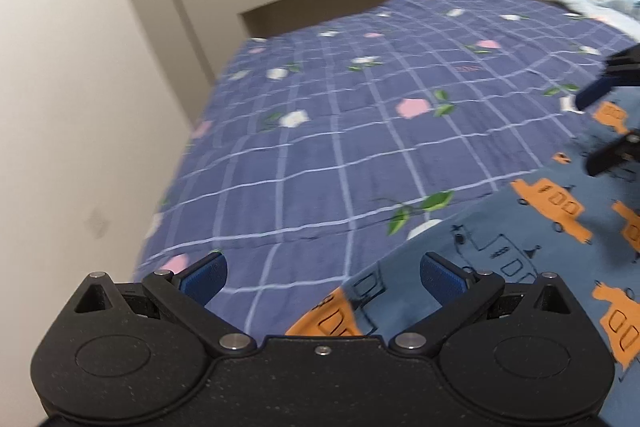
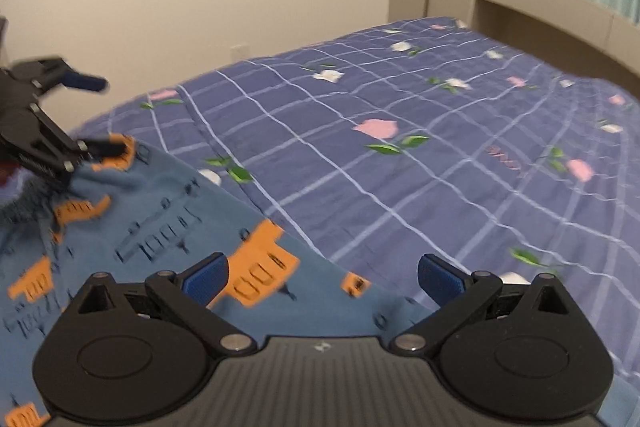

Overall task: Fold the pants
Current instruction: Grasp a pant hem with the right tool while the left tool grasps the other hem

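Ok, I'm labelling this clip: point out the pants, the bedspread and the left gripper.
pants (image 2: 168, 211): right wrist view, blue printed fabric.
bedspread (image 1: 320, 115): left wrist view, bare checked middle.
left gripper (image 1: 323, 277): left wrist view, between its open fingertips.

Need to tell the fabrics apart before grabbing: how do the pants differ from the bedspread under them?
The pants are lighter blue with orange vehicle prints and dark outline drawings; the bedspread is darker purple-blue with a white grid and pink and white flowers. The pants lie rumpled near both tongs; the bedspread lies spread flat across the bed. Both are patterned blue cloth.

Only blurred, unreadable pink lettering on the bedspread (image 1: 469, 70).
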Available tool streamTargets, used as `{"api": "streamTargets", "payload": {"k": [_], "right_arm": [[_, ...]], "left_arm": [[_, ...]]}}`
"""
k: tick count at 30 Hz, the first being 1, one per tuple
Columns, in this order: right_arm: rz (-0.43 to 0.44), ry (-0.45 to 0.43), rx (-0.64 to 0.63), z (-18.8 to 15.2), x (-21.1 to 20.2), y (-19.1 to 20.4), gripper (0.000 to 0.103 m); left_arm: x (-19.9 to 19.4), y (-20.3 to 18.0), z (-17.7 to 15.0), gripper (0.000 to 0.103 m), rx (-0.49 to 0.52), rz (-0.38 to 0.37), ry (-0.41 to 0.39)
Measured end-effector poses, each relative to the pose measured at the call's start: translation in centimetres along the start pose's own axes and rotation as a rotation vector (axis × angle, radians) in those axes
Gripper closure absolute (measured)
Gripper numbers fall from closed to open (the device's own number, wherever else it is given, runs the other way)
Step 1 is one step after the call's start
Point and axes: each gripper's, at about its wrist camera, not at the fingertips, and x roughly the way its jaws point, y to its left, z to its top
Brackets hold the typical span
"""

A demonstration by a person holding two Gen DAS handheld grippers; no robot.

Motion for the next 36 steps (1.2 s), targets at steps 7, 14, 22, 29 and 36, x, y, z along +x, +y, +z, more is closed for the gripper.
{"api": "streamTargets", "payload": {"k": [7,14,22,29,36], "right_arm": [[0.039,0.042,0.034,0.4,2.3,-2.0,0.005],[0.05,0.13,0.003,0.0,4.2,-1.9,0.014],[0.083,0.166,-0.023,0.1,4.9,-1.4,0.05],[0.004,0.144,-0.069,1.2,4.3,0.2,0.101],[-0.05,0.064,-0.098,3.5,3.7,1.2,0.101]], "left_arm": [[2.6,2.7,0.2,0.001,0.019,-0.145,0.083],[3.0,4.0,-0.4,0.005,0.054,-0.185,0.144],[3.6,4.4,-0.1,0.056,0.042,-0.221,0.202],[2.6,3.4,0.1,0.103,0.05,-0.223,0.173],[1.0,4.8,0.9,0.103,-0.032,-0.132,0.111]]}}
